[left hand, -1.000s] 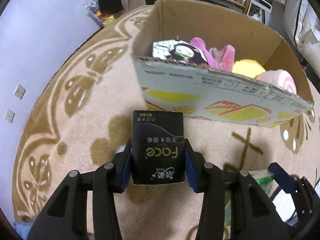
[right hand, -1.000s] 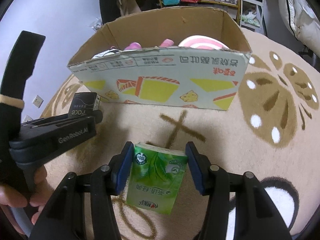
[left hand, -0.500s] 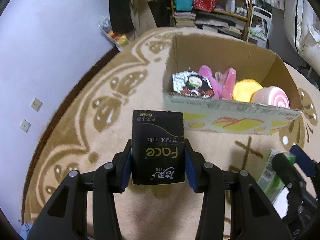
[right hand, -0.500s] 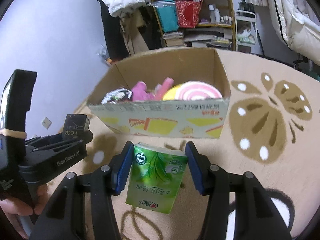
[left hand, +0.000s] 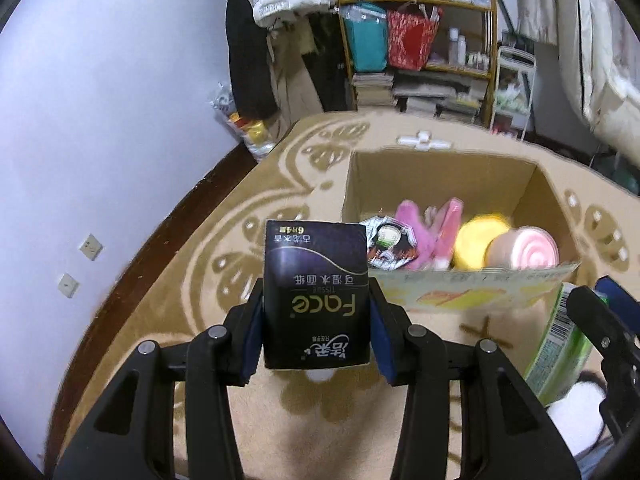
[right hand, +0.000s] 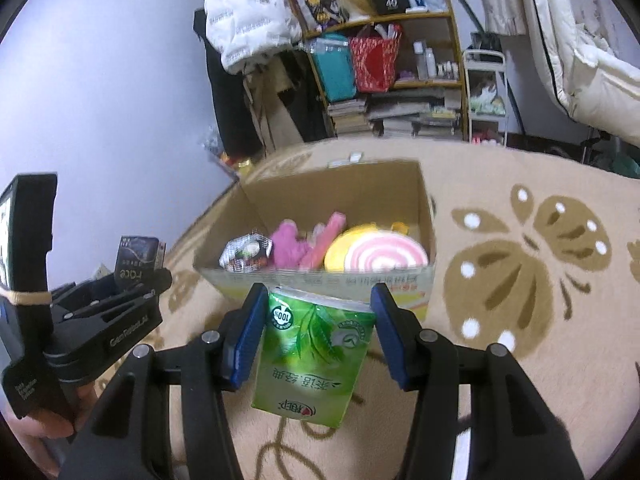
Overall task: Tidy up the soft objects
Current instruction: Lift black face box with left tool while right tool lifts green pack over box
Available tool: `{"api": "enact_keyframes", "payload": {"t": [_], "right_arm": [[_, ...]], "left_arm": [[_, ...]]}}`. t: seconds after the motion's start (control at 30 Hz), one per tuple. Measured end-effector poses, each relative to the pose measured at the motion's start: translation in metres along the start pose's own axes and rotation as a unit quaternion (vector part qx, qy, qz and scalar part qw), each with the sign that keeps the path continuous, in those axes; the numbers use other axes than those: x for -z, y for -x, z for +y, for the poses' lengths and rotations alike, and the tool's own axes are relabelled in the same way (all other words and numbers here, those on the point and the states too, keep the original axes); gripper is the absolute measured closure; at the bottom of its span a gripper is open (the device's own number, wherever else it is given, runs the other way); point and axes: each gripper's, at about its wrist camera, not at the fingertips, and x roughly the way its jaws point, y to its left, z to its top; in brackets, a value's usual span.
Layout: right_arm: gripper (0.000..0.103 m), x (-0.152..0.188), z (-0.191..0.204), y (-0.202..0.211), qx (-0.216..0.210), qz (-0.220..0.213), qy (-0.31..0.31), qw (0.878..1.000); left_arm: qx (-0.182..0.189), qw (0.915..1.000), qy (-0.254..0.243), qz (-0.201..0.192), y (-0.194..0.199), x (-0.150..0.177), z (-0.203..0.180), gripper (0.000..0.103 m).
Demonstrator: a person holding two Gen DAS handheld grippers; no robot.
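Note:
My left gripper is shut on a black tissue pack and holds it high above the rug, in front of the open cardboard box. My right gripper is shut on a green tissue pack, also held above the rug before the box. The box holds a printed pouch, pink plush pieces, a yellow soft toy and a pink swirl roll. The left gripper with its black pack shows at the left of the right wrist view.
The box stands on a beige rug with brown patterns. A lilac wall is at the left. A cluttered shelf with bags and books stands behind the box. White bedding hangs at the right.
Both grippers have risen with their tissue packs, so the box looks lower and farther and its contents show from above. Both grips are unchanged.

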Motion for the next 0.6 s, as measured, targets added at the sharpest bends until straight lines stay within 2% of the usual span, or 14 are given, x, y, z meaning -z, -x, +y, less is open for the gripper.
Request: {"api": "enact_keyframes", "payload": {"t": [0.07, 0.17, 0.3, 0.6], "right_arm": [[0.047, -0.008, -0.002, 0.004, -0.01, -0.008, -0.011, 1.0], [0.047, -0.019, -0.003, 0.009, -0.022, -0.02, -0.016, 0.999], [0.047, -0.033, 0.004, 0.006, -0.011, -0.024, 0.004, 1.0], [0.047, -0.072, 0.01, 0.003, -0.001, -0.037, 0.033, 0.999]], "left_arm": [[0.012, 0.9999, 0.011, -0.005, 0.005, -0.006, 0.003, 0.059], [0.008, 0.9997, 0.008, -0.023, 0.014, -0.013, 0.004, 0.059], [0.015, 0.999, 0.018, -0.037, 0.02, -0.024, 0.011, 0.059], [0.014, 0.9974, 0.002, -0.07, 0.021, -0.049, 0.004, 0.059]]}}
